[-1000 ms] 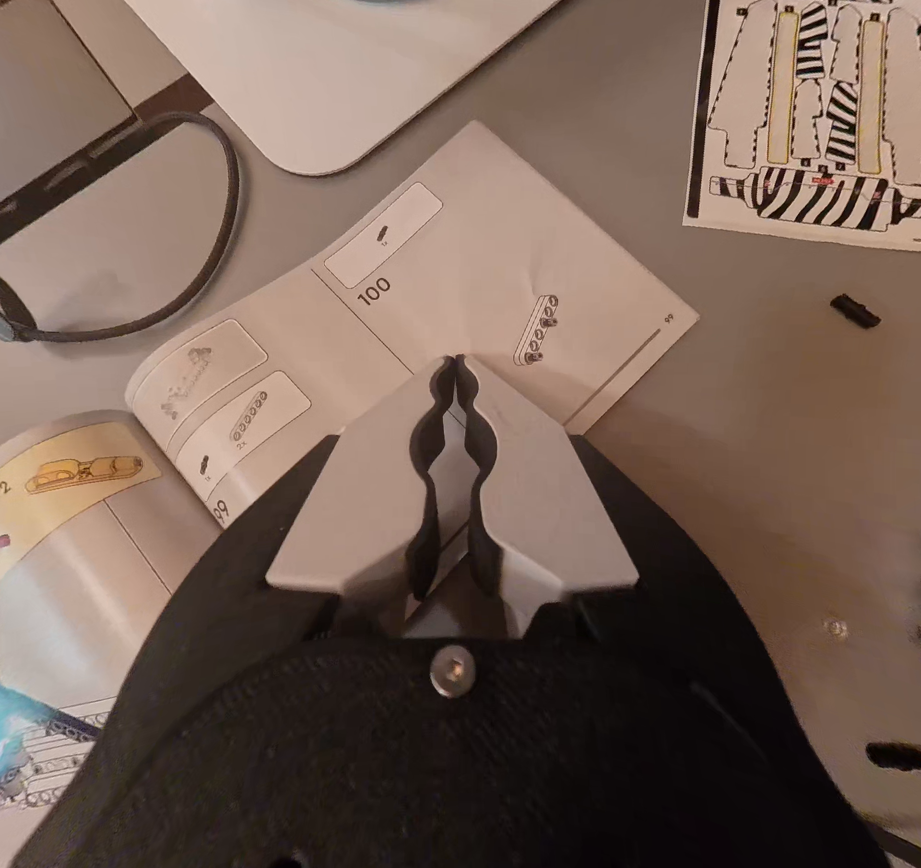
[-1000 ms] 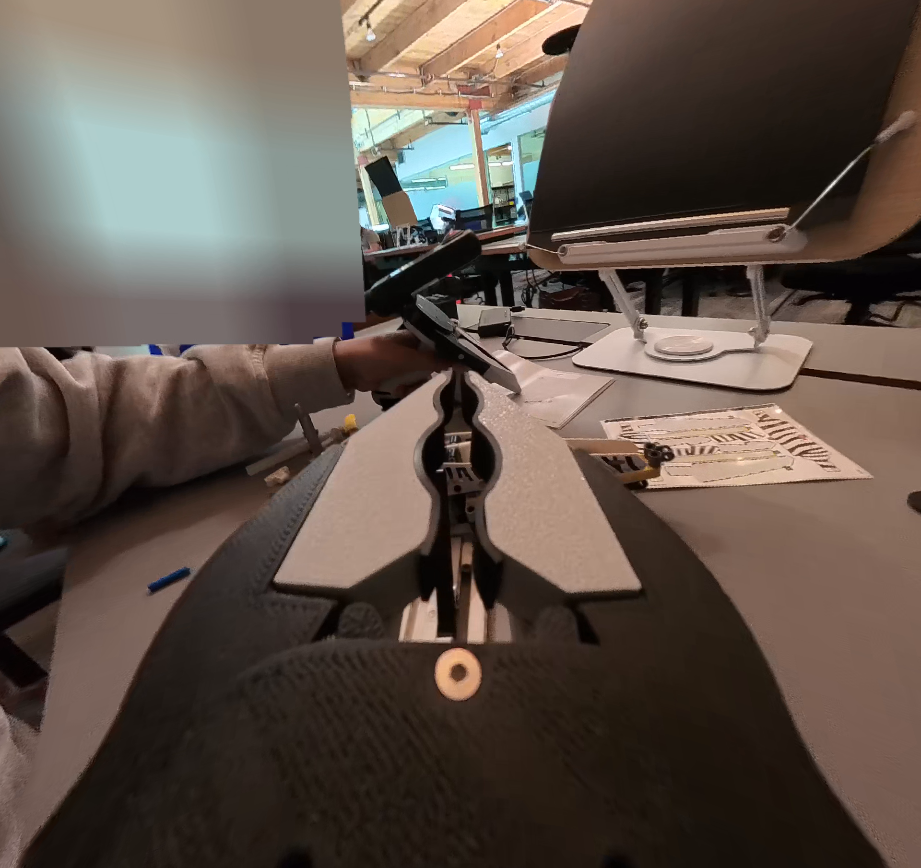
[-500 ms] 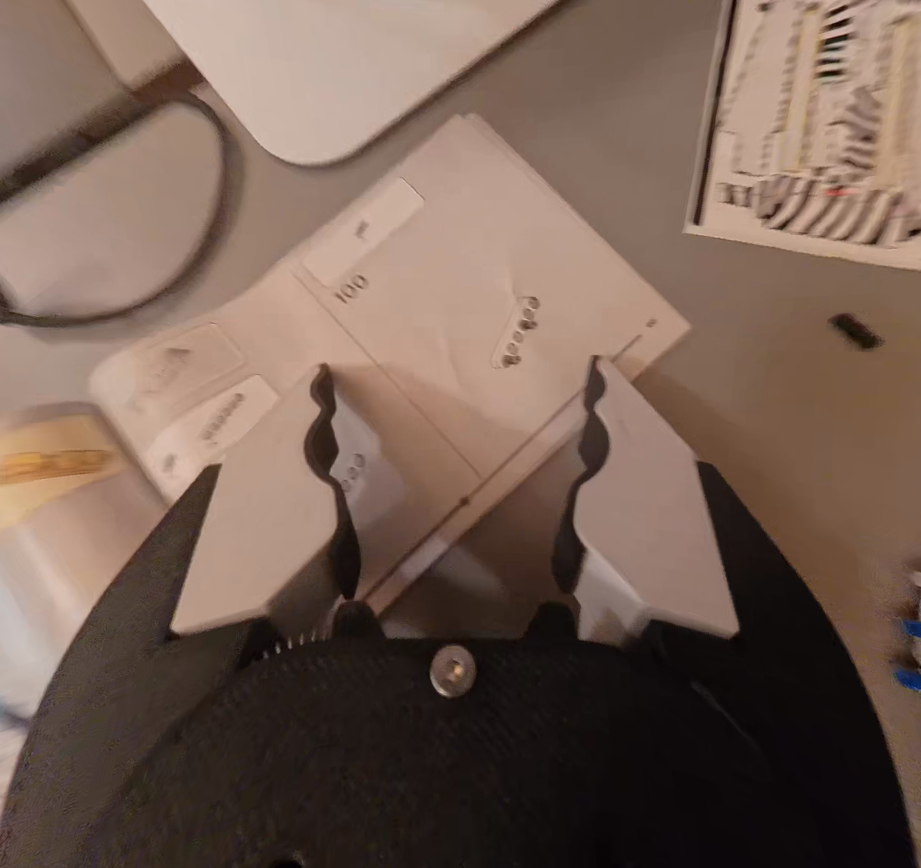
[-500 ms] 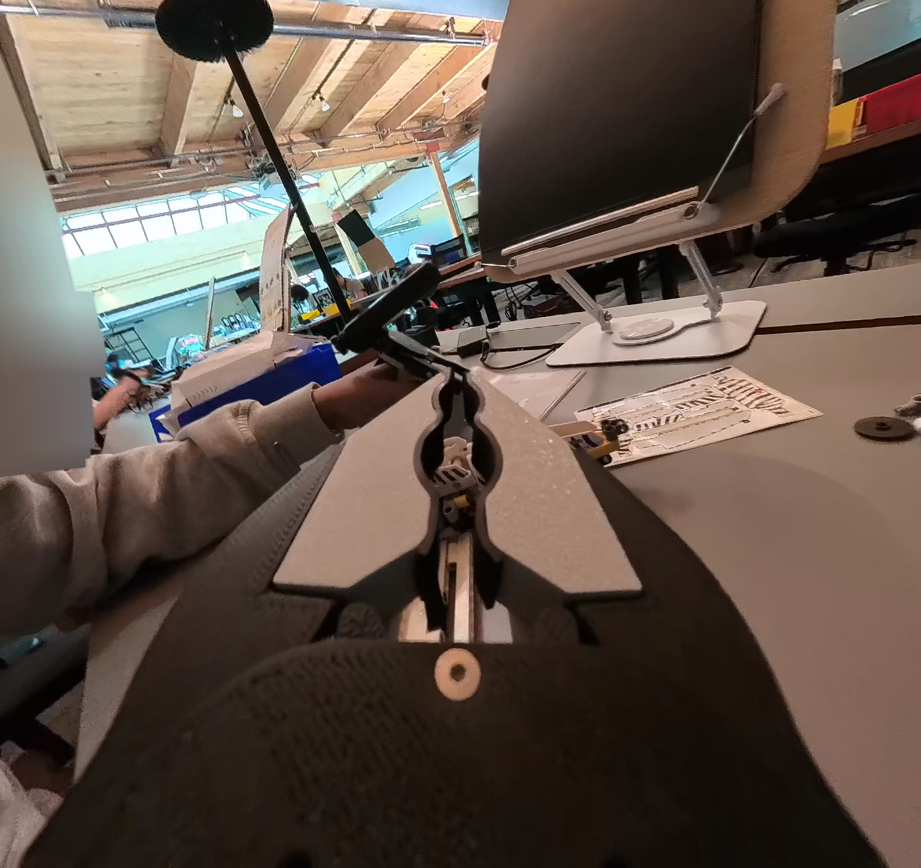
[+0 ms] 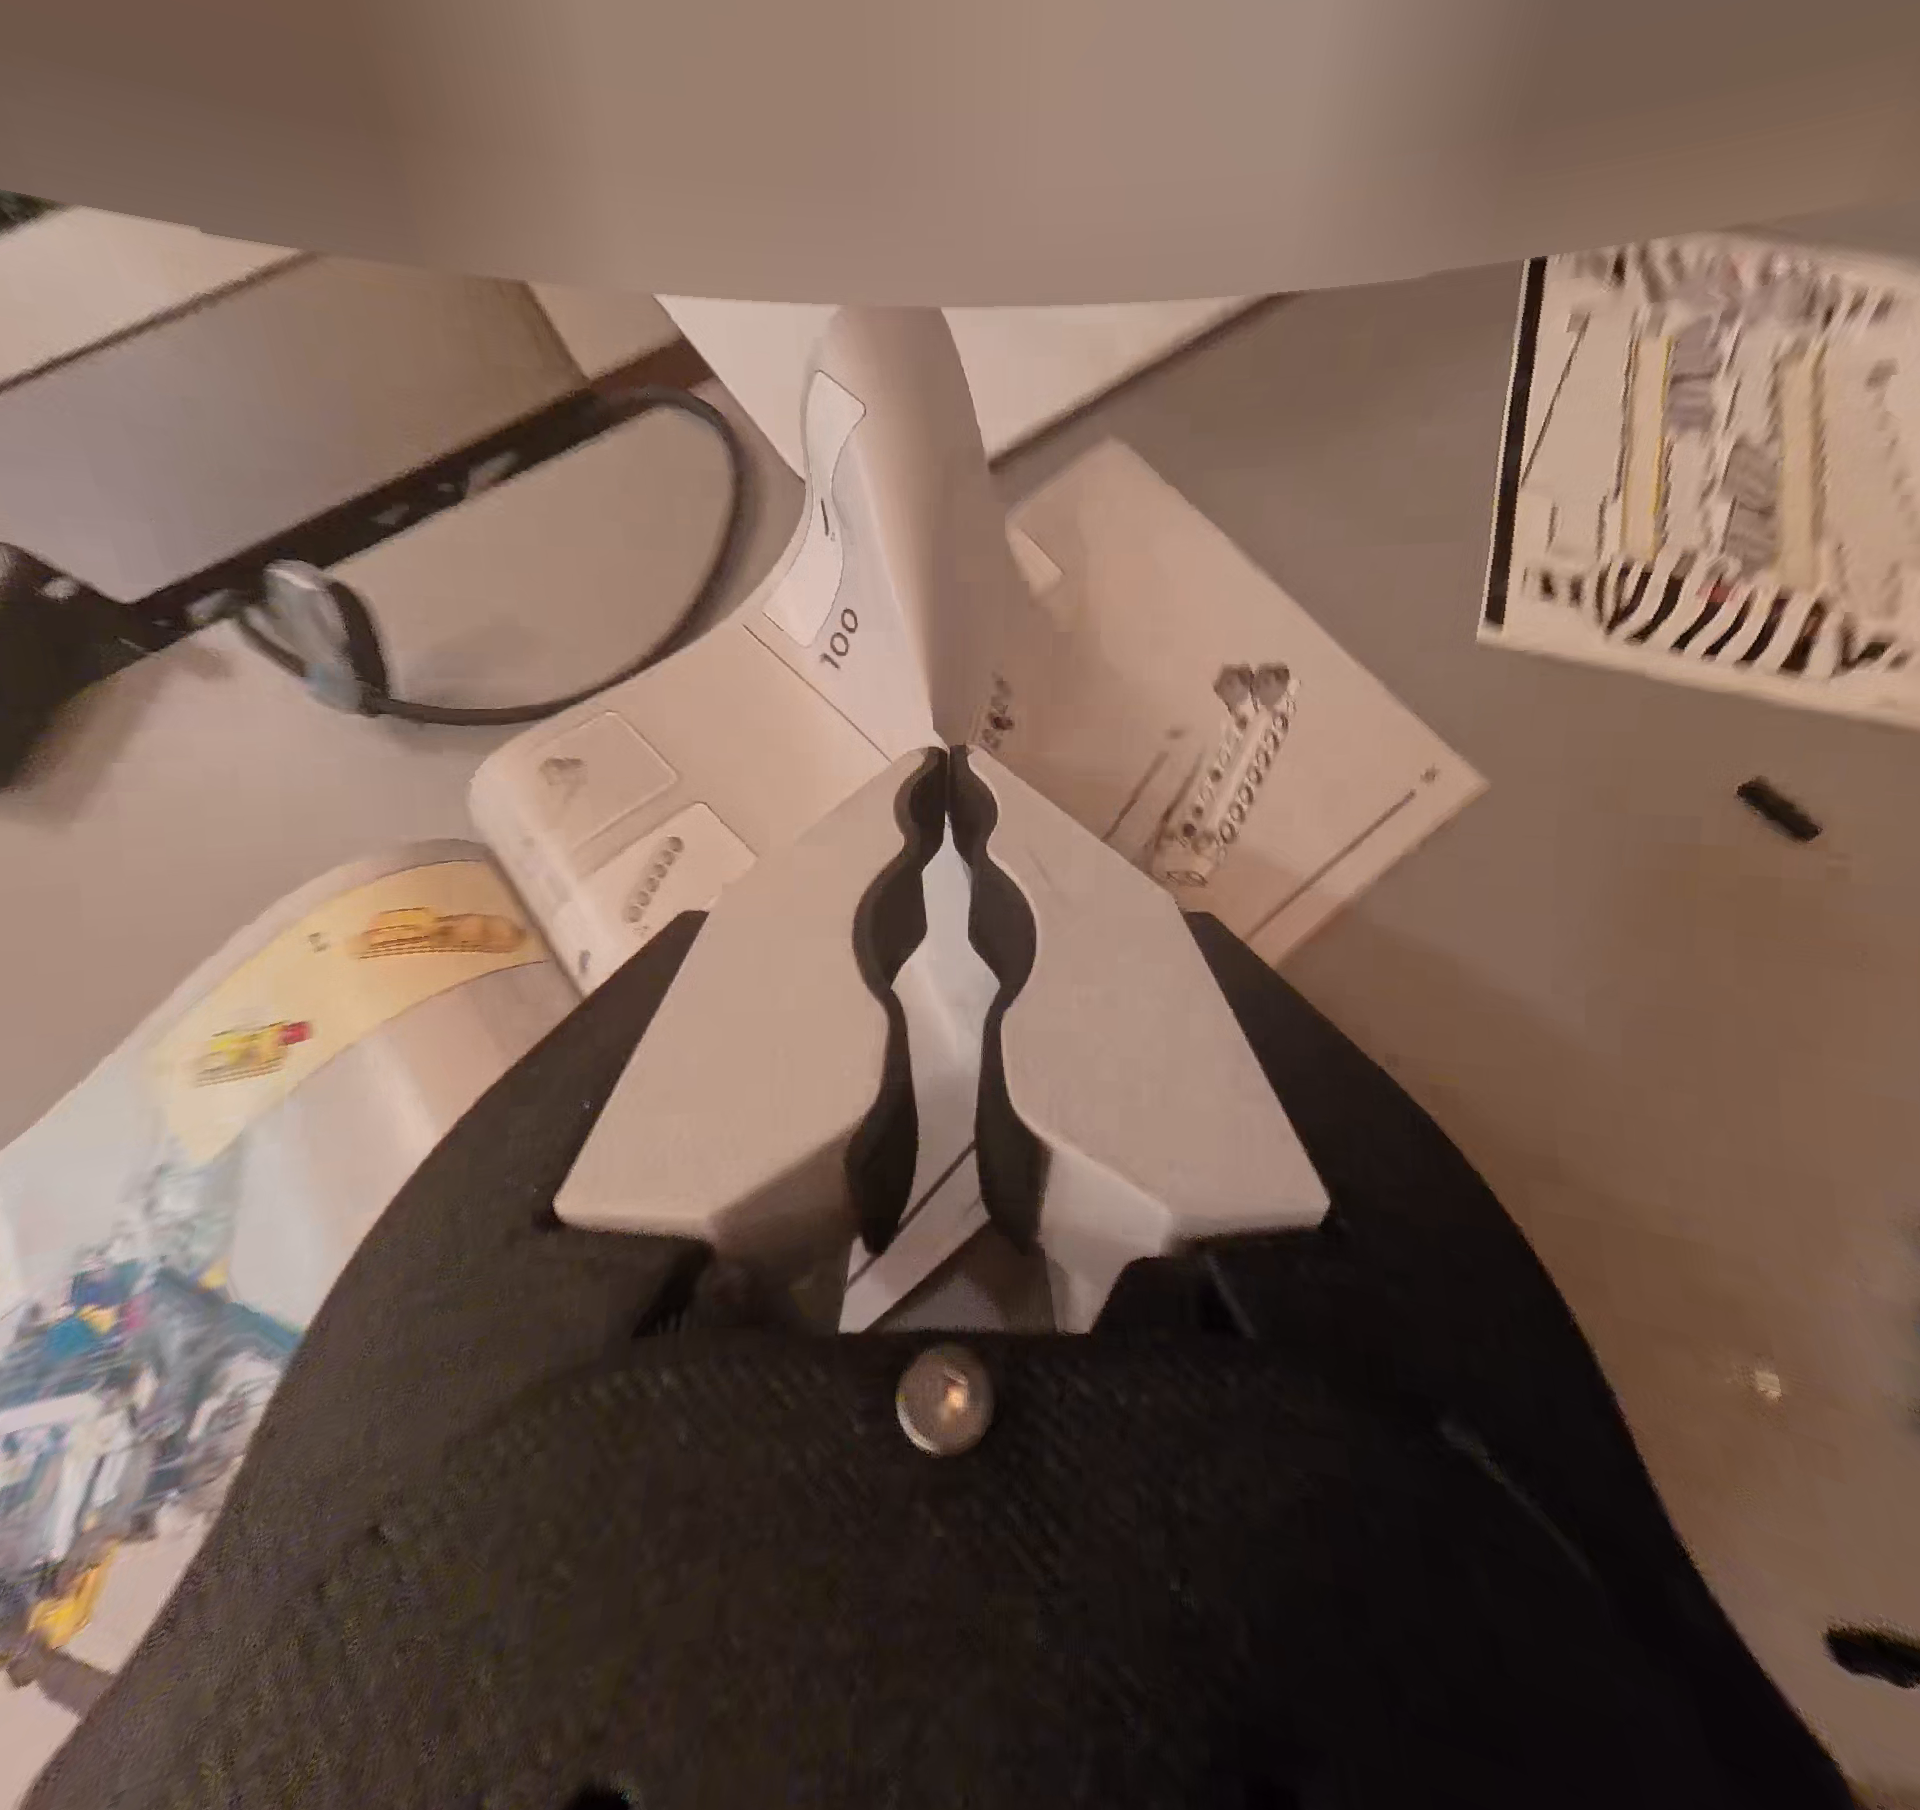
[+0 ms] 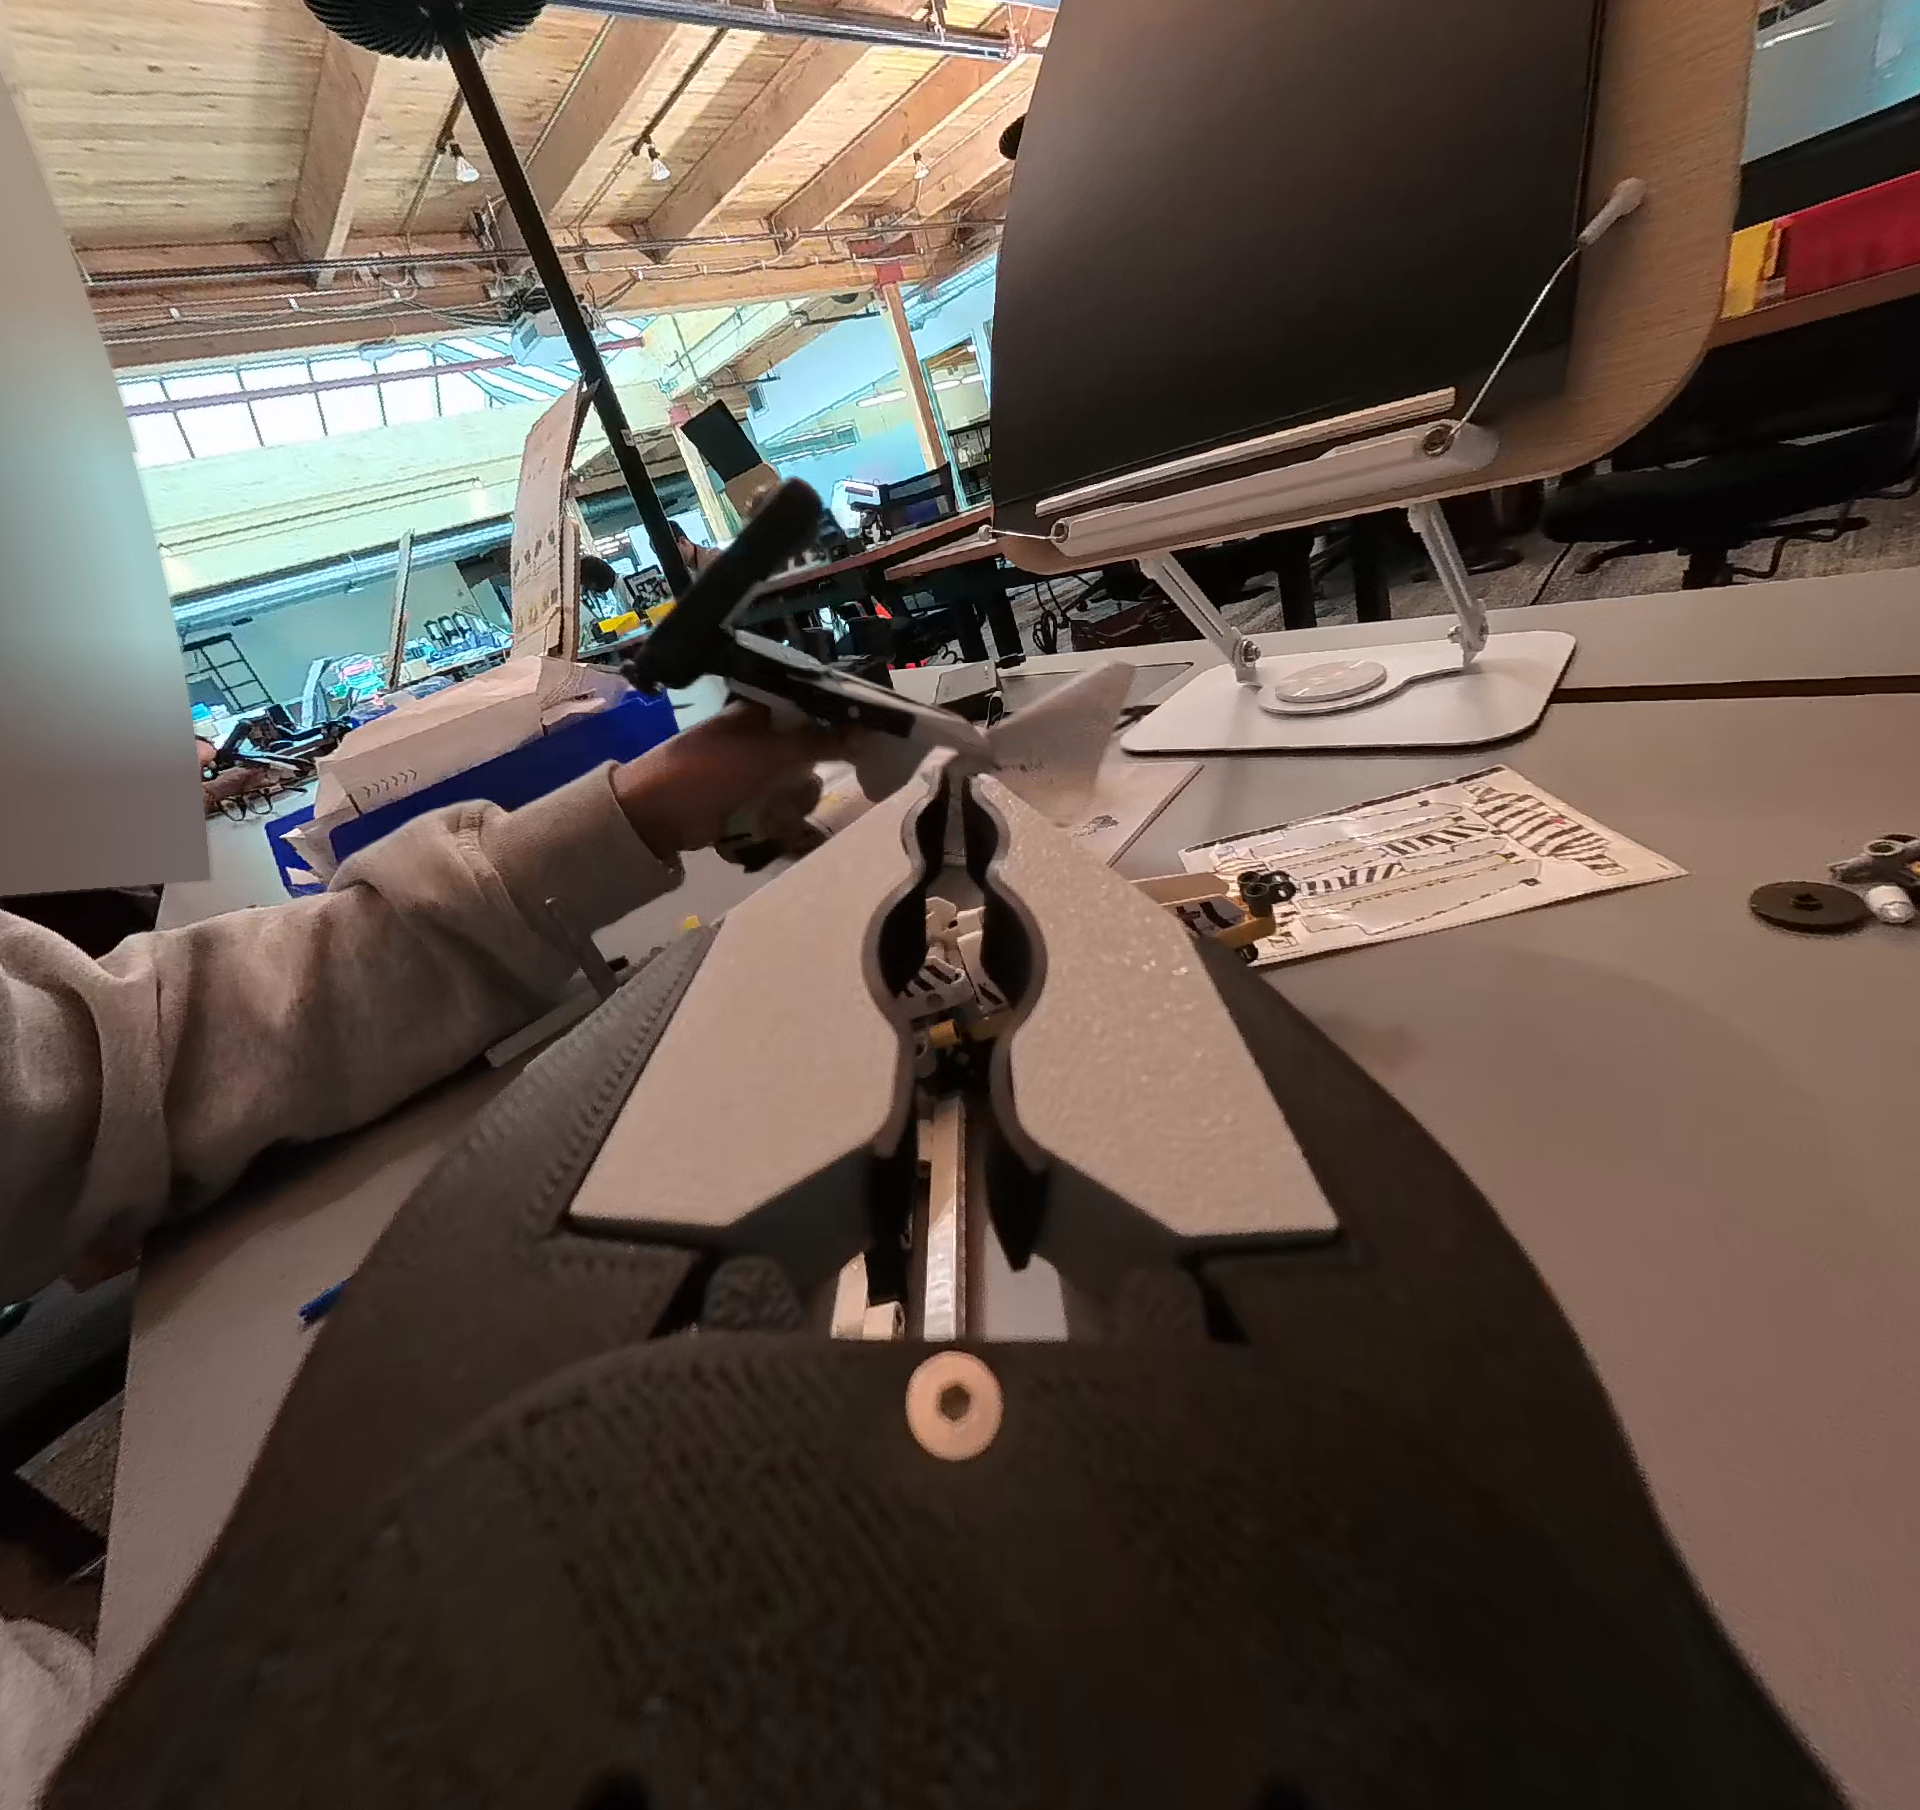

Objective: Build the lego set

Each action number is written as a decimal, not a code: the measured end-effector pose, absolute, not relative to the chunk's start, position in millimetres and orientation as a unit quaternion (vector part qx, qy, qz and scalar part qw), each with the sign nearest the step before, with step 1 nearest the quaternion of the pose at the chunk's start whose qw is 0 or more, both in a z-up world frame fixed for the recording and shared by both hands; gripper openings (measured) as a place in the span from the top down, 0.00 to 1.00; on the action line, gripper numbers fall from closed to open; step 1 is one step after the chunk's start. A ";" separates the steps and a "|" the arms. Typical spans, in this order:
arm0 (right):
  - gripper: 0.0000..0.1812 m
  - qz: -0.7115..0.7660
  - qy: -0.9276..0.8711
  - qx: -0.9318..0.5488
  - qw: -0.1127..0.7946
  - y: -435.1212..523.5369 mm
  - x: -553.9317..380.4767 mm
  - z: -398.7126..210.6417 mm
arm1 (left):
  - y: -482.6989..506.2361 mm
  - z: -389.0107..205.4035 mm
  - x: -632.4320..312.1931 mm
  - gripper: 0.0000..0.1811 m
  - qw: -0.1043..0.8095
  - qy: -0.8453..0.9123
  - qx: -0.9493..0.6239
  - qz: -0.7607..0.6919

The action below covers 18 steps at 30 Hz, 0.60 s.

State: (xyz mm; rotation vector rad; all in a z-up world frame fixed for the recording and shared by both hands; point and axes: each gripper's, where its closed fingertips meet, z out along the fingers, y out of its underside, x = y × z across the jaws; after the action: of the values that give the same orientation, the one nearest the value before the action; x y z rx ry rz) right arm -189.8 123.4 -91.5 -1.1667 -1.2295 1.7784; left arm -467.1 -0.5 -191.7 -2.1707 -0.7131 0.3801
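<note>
My left tool (image 5: 948, 758) is closed on a page (image 5: 902, 534) of the booklet (image 5: 1226, 721). The page is lifted and bent upward between the tips, while the rest of the booklet lies open on the grey counter (image 5: 1558, 1033). The open pages are white with small grey drawings of long beams with holes. A second booklet (image 5: 239, 1054), with yellow and blue pictures, lies just to the left of it. A sticker sheet (image 5: 1704, 493) with black and white stripes lies to the right, apart from the booklet, and a small black pin (image 5: 1779, 808) lies near it on the counter. A black cable (image 5: 582, 680) makes a loop to the left.

My right tool (image 6: 954, 768) is closed on the lego model (image 6: 940, 1241). The model is a long white beam that runs back between the fingers, with small yellow and black parts and a striped piece near the front. More of the model, a yellow and black part (image 6: 1242, 913), shows to the right of the fingers, just before the sticker sheet (image 6: 1434, 856). In the right wrist view I see also my left tool (image 6: 977, 740) holding the curled page (image 6: 1060, 732) above the counter (image 6: 1558, 1137), with my hand (image 6: 727, 773) and a grey sleeve (image 6: 312, 981) behind it. A black wheel (image 6: 1808, 905) and some small grey parts (image 6: 1881, 867) lie at the far right. A laptop stand (image 6: 1351, 680) carries a dark screen behind.
</note>
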 end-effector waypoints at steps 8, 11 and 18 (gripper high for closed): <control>1.00 0.687 -0.463 -0.452 0.331 126.8 -190.1 -90.8 | -94.7 -145.7 -512.0 0.99 0.527 -0.416 -0.735 0.092; 1.00 0.674 -0.462 -0.457 0.350 132.8 -191.2 -91.2 | -145.5 -152.7 -522.0 0.97 0.540 -0.473 -0.691 0.086; 1.00 0.633 -0.481 -0.465 0.389 141.3 -200.1 -95.3 | -210.5 -138.6 -515.6 0.84 0.554 -0.488 -0.656 0.157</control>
State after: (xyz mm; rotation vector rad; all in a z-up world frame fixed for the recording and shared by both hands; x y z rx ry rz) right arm -200.1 141.3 -95.3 -1.1819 -1.2222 1.6106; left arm -515.6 -210.5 -138.6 -1.5506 -1.1531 0.3707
